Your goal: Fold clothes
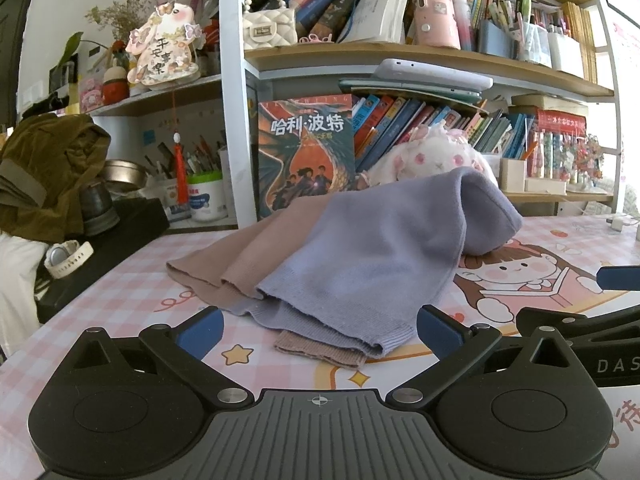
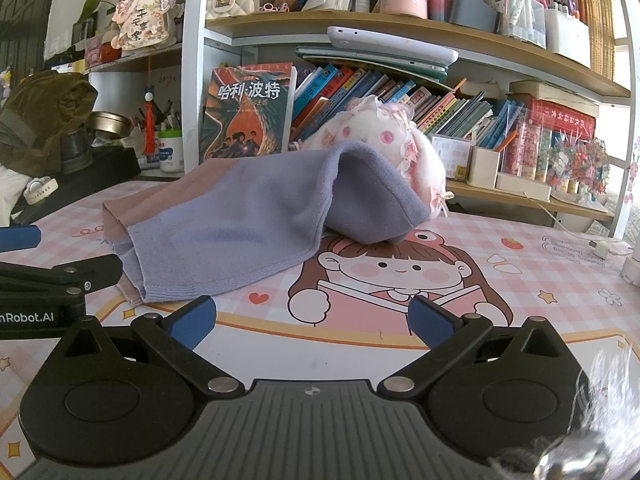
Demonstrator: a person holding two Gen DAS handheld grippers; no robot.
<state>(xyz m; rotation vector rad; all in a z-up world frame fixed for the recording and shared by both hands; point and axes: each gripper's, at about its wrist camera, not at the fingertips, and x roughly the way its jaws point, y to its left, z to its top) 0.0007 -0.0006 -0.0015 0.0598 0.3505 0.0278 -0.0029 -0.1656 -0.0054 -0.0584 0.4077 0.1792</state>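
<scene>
Both claws (image 1: 319, 330) (image 2: 312, 318) level, agape, empty

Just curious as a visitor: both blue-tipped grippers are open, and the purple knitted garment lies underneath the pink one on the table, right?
Not quite: the purple knitted garment lies on top of the pink knitted garment, as the left wrist view shows. Both the left gripper and right gripper are open.

Bright daylight from right, blown-out glare there; fisheye-bent edges; sharp focus.
</scene>
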